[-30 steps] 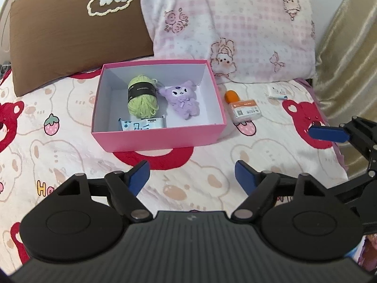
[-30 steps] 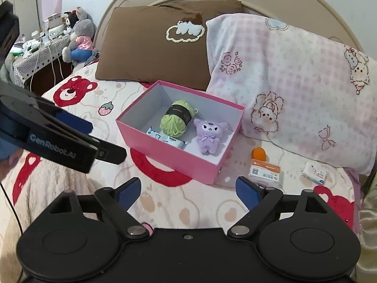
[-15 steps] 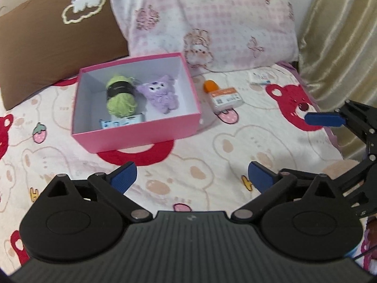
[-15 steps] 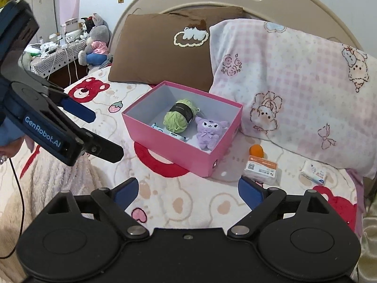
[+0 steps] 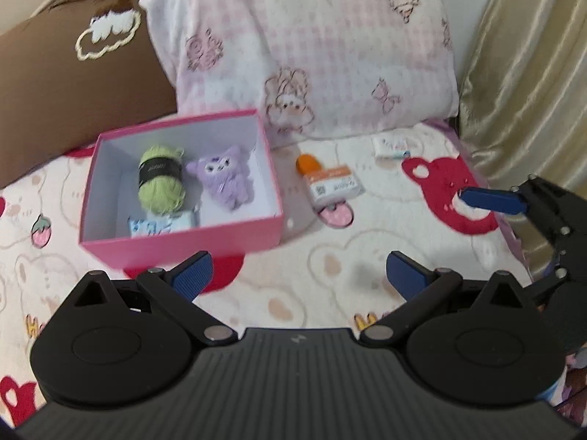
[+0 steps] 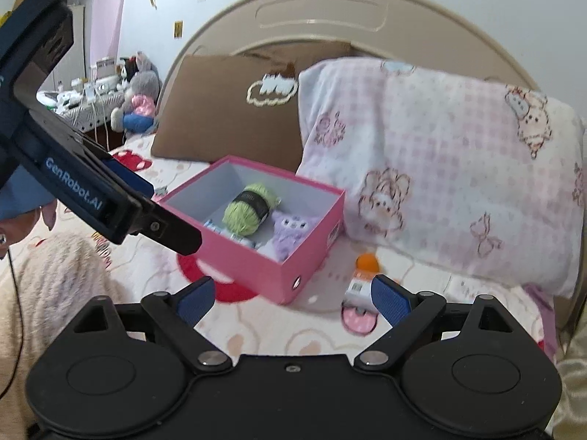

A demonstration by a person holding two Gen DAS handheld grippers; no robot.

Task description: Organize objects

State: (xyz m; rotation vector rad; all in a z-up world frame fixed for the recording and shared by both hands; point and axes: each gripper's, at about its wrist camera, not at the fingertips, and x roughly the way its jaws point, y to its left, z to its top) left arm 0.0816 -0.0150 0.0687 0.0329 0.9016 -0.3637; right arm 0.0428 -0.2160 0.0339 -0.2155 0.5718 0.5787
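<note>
On the fleecy bear-print bedspread [image 5: 323, 293], an open pink cardboard box [image 5: 183, 242] holds a green yarn ball [image 5: 161, 183], a fuzzy purple plush toy [image 5: 223, 179] and a small blue-and-white packet [image 5: 161, 223]. Beside it lies an orange-capped labelled pack [image 5: 330, 179]. The left gripper [image 5: 299, 273] and right gripper [image 6: 293, 299] both gape wide, empty.

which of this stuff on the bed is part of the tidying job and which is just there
Part of the job: pink box; inside it the green yarn ball, purple plush and blue-and-white packet; still outside it the orange-capped item and small white packet.

Just there: brown pillow, pink pillow, curtain.
</note>
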